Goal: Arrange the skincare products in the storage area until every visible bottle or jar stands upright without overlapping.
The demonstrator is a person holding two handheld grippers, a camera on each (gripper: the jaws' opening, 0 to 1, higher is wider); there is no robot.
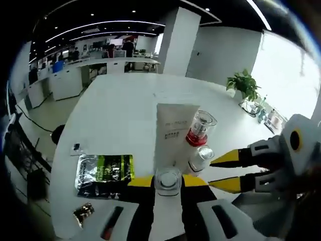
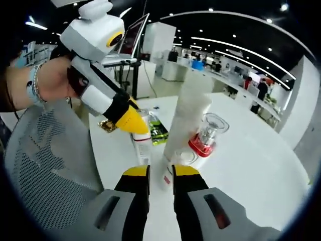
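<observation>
My left gripper (image 1: 168, 181) is shut on a small clear bottle (image 1: 168, 179), holding it just above the white table (image 1: 115, 115). The right gripper view shows that same bottle (image 2: 142, 143) under the left gripper's yellow tip (image 2: 131, 121). Just past it stands a white tube (image 1: 174, 133) (image 2: 189, 118). A clear bottle with a red band (image 1: 199, 128) (image 2: 206, 135) stands to the tube's right, and a small clear jar (image 1: 200, 157) (image 2: 183, 156) in front of that. My right gripper (image 1: 210, 173) (image 2: 161, 171) is open, its tips beside the jar.
A green and silver sachet (image 1: 104, 173) (image 2: 157, 129) lies flat to the left. A small gold-wrapped item (image 1: 83, 213) and a dark stick (image 1: 111, 222) lie near the table edge. A mesh chair back (image 2: 50, 165) stands close on the left. A potted plant (image 1: 244, 84) is far right.
</observation>
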